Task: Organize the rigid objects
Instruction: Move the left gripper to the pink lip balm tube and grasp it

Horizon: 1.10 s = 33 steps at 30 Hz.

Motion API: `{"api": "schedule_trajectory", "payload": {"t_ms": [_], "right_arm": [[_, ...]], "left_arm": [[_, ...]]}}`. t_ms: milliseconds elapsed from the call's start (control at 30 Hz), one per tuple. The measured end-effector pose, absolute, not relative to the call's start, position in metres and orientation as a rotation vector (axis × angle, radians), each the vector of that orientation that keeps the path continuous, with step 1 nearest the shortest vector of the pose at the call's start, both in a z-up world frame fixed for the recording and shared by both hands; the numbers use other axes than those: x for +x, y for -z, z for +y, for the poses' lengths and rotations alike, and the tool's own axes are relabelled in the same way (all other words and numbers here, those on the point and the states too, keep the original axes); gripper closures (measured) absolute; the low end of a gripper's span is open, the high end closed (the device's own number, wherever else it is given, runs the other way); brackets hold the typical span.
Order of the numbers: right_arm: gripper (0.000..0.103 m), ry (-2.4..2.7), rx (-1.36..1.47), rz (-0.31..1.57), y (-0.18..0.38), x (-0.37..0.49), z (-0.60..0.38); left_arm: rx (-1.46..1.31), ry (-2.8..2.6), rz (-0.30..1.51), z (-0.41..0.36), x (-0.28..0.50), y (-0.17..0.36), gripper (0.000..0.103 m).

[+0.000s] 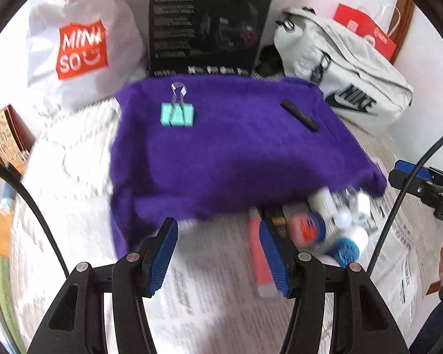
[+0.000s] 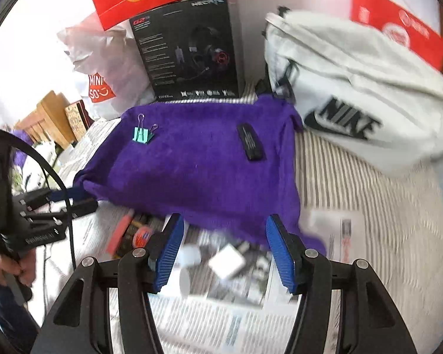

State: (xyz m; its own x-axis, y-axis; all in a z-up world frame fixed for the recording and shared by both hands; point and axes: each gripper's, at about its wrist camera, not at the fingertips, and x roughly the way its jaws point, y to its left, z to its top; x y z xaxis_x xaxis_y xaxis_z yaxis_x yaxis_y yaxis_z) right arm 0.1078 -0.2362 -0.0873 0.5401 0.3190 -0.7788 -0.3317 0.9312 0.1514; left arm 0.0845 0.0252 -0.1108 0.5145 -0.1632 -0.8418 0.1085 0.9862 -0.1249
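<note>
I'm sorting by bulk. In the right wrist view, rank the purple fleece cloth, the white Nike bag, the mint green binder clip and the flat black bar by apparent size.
1. Purple fleece cloth, though the white Nike bag looks close; that order is unsure.
2. Flat black bar.
3. Mint green binder clip.

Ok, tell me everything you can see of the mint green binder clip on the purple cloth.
The binder clip has a mint green, apparently metal body with two wire handles, silvery or translucent. Its handles point toward the black headset box. It lies alone on the purple cloth's far left part, touching only the cloth, well apart from the flat black item. No gripper is near it.
</note>
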Motion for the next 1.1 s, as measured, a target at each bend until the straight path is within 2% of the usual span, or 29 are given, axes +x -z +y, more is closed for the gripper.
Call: {"api": "schedule_trajectory", "payload": {"t_ms": [233, 300, 933, 1067, 1100], "right_arm": [[0.045, -0.321, -0.045, 0.907, 0.093, 0.081, -0.249], [0.045, -0.324, -0.043, 0.898, 0.091, 0.076, -0.25], [0.045, -0.333, -0.072, 0.948, 0.108, 0.069, -0.251], [0.045, -0.328, -0.069, 0.958, 0.112, 0.07, -0.253], [0.045, -0.328, -0.066, 0.962, 0.113, 0.072, -0.254]], "left_arm": [[0.011, 0.159, 1.043, -0.001, 0.082, 0.134, 0.048], [0.046, 0.133, 1.052, -0.003, 0.083, 0.138, 0.045], [0.115, 0.158, 1.063, -0.003, 0.07, 0.142, 0.045], [0.098, 0.158, 1.056, 0.011, 0.066, 0.142, 0.053], [0.1, 0.172, 1.05, 0.011, 0.065, 0.142, 0.058]]}}
